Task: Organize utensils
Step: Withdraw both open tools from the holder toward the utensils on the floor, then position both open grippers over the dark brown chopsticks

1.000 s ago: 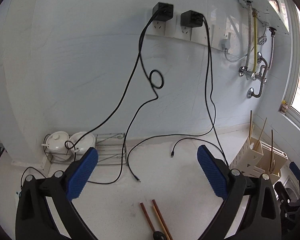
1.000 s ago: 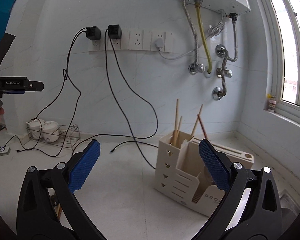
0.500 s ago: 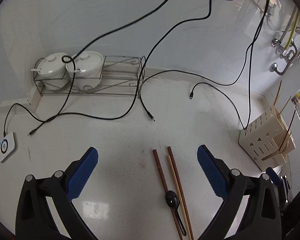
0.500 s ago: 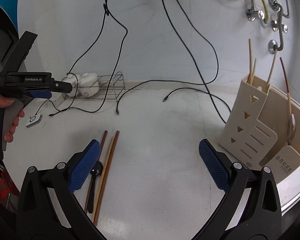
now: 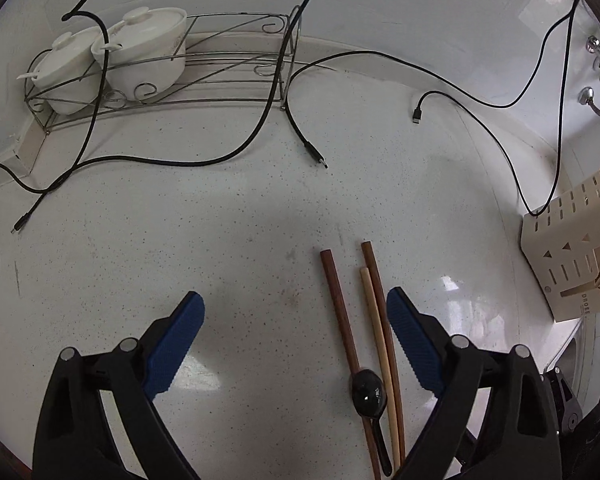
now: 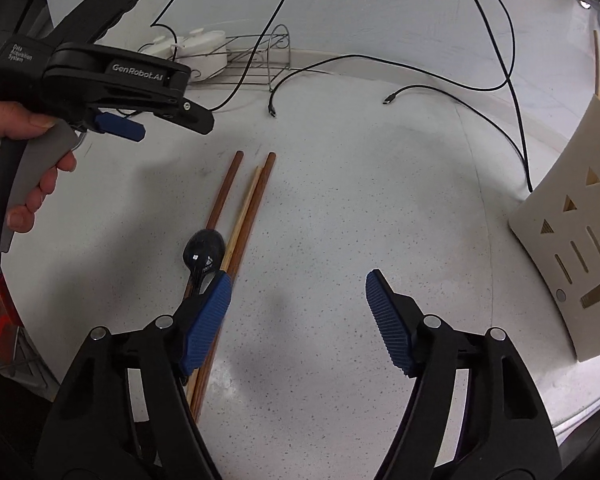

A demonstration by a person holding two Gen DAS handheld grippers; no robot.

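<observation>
It looks like a home kitchen: a speckled white tabletop (image 5: pixel 220 232) meets a tiled wall, with lidded ceramic pots (image 5: pixel 148 54) on a wire rack (image 5: pixel 228 80) and a cream utensil holder (image 5: pixel 568 248).

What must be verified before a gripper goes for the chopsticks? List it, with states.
1. Left gripper open and empty: ok.
2. Right gripper open and empty: ok.
3. Chopsticks lying flat on the counter: ok.
4. Chopsticks free of other items: not ok, the black spoon lies over them.
5. Utensil holder upright with room: cannot tell; only its outer wall shows.
6. Cables away from the chopsticks: ok.
</observation>
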